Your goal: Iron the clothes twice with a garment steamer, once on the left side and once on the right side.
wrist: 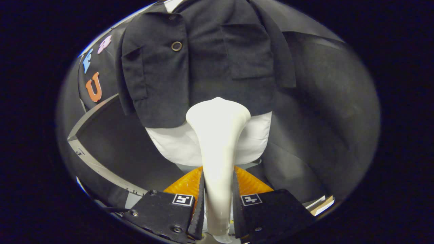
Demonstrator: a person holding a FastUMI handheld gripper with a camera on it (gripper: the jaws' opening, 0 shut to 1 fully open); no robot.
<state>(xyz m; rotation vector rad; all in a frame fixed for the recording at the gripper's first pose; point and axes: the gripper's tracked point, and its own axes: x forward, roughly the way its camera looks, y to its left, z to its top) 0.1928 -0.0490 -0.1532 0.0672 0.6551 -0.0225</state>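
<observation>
Jacket (203,61): I see a dark jacket hanging well ahead of the fingers, one round button on its left panel.
Shirt (176,145): white hem showing below the jacket.
Steamer (217,135): white, upright, head just before the jacket's lower edge.
Gripper (217,198): I have both fingers pressed on the steamer's handle.

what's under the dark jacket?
A white garment hangs out below the dark jacket's hem; its upper part is covered, and the steamer held in the tool hides its middle. A white sliver shows at the collar.
</observation>
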